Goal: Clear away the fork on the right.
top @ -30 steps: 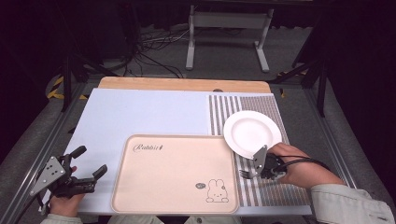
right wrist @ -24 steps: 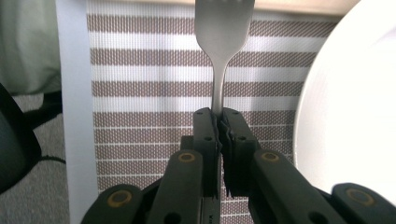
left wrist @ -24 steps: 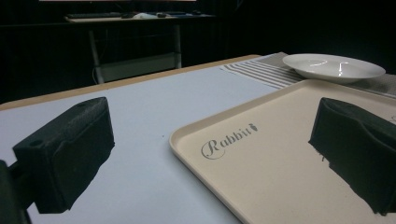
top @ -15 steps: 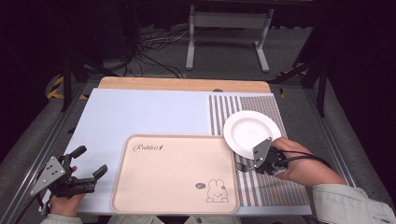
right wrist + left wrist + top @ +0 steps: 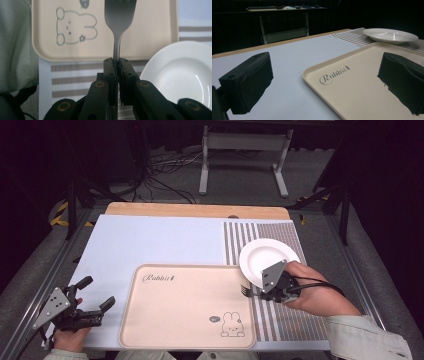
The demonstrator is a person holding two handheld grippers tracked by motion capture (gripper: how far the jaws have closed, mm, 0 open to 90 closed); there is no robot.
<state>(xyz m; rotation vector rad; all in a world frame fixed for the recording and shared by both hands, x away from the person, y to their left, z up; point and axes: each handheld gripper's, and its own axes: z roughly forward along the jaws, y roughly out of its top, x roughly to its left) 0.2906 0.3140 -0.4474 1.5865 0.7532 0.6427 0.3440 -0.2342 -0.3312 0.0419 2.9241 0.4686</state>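
Left gripper (image 5: 95,301): lower left of the high view, held in a hand (image 5: 70,338) over the pale blue mat (image 5: 150,240); jaws released, set wide apart with nothing between them. In the left gripper view the two black jaws frame the tray's near corner.
Tray (image 5: 190,340): beige, lower centre of the high view, lying on the mat; script lettering at its upper left, rabbit drawing (image 5: 232,325) at its lower right.
Fork (image 5: 119,15): metal, handle clenched between the right gripper's jaws; in the right gripper view its head reaches over the tray's edge near the rabbit drawing.
Right gripper (image 5: 256,292): right of centre in the high view, over the striped cloth (image 5: 295,325), just beside the tray.
Plate (image 5: 265,255): white, on the striped cloth, right of the tray, its lower rim behind the right gripper.
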